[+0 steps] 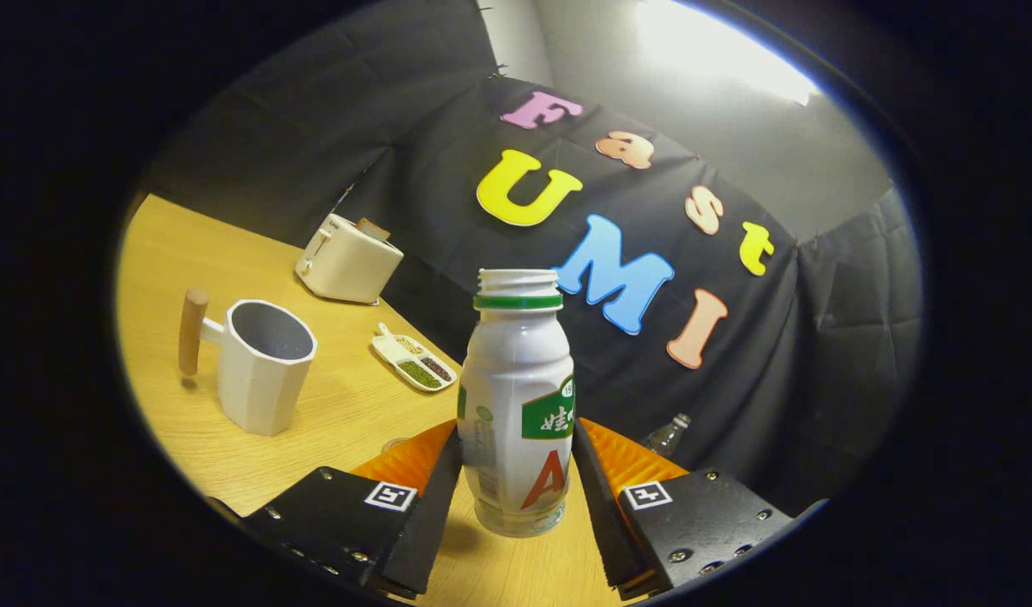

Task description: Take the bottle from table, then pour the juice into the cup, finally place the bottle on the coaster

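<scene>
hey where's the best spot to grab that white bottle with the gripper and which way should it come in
Grip the white bottle around its wide, straight body, below the narrow neck, coming in level from the side. It stands upright and uncapped, so a sideways hold likely keeps it steady. The gripper already has both fingers against that body.

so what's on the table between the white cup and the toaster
In the gripper view, bare wooden table lies between the cup and toaster. The gripper holds the bottle.
</scene>
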Demonstrator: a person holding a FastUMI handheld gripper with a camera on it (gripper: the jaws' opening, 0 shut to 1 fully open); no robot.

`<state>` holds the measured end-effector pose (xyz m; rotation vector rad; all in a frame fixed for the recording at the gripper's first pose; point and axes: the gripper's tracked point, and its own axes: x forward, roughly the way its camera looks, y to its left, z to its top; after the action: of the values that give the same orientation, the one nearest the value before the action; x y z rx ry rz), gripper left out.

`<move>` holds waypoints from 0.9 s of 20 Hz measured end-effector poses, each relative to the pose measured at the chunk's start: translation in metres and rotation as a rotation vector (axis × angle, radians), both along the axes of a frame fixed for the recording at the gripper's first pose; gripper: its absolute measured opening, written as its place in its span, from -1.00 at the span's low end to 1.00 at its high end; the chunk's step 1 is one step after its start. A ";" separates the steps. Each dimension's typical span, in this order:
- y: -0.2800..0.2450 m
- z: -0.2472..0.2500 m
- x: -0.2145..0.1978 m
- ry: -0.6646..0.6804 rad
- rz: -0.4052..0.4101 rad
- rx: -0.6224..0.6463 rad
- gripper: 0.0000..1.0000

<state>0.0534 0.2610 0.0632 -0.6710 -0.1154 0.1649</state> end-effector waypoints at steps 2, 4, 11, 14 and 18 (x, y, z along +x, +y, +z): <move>0.010 0.004 0.002 -0.028 0.002 -0.065 0.49; 0.017 0.011 0.003 -0.064 0.000 -0.128 0.48; 0.040 0.024 -0.007 -0.218 -0.025 -0.403 0.48; 0.051 0.021 -0.009 -0.246 -0.032 -0.472 0.48; 0.057 0.018 -0.010 -0.273 -0.042 -0.559 0.48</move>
<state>0.0438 0.3180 0.0812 -1.2515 -0.3237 0.0616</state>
